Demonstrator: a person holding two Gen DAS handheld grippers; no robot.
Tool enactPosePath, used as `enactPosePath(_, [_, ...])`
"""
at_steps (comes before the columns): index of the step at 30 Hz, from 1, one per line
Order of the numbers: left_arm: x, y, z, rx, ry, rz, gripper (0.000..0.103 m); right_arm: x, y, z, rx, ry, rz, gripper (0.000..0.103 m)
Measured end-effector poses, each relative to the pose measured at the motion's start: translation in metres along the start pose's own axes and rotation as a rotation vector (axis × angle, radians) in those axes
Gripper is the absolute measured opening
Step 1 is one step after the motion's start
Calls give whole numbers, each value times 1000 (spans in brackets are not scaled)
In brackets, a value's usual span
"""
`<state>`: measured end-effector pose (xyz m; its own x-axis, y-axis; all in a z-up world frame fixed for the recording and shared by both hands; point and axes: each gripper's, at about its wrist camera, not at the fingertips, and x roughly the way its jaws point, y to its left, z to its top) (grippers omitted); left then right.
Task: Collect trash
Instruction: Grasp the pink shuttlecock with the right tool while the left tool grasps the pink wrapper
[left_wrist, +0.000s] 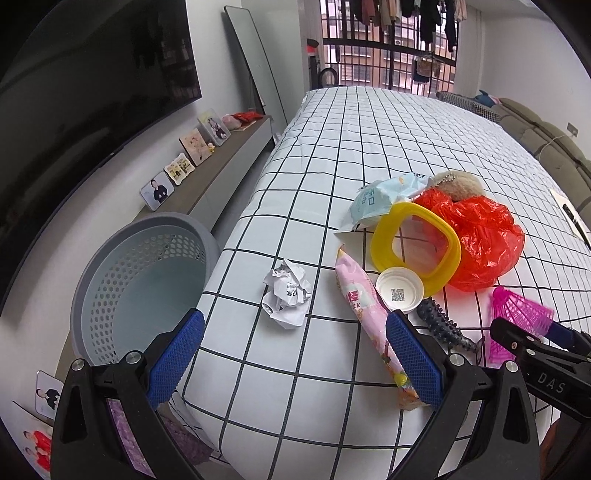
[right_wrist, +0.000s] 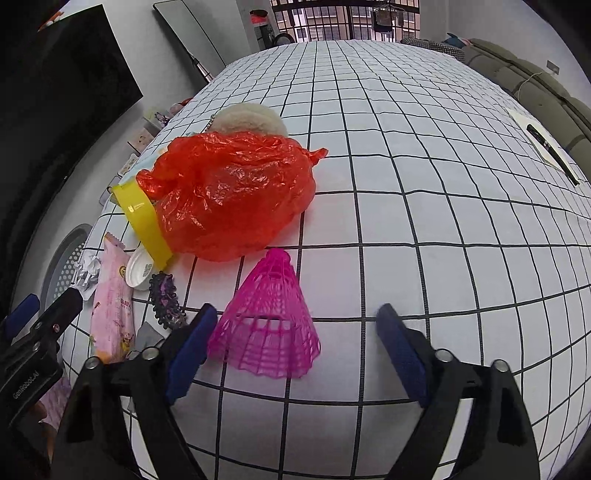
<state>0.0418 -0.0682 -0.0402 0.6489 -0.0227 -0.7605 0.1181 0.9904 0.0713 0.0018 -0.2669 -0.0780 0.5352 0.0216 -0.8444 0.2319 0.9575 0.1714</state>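
Left wrist view alone shows inside the grey basket (left_wrist: 144, 280), holding nothing visible. Crumpled paper (left_wrist: 286, 293) lies on the bed (left_wrist: 369, 147). Left gripper (left_wrist: 295, 358) and right gripper (right_wrist: 297, 349) both gape, grasping nothing.

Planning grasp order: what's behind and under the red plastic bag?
Behind the red plastic bag, a beige plush keychain pokes out, partly covered. A yellow ring leans on its front. Anything under or inside the bag is hidden.

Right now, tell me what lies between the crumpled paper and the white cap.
In the left wrist view, the pink snack wrapper lies between the crumpled paper and the white cap, running lengthwise across that gap on the checked bedsheet.
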Motion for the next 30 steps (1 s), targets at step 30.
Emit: enactPosePath(30, [27,-18,-3,-40,68,-20,97,-32,-29,-25,29,-75,107,32])
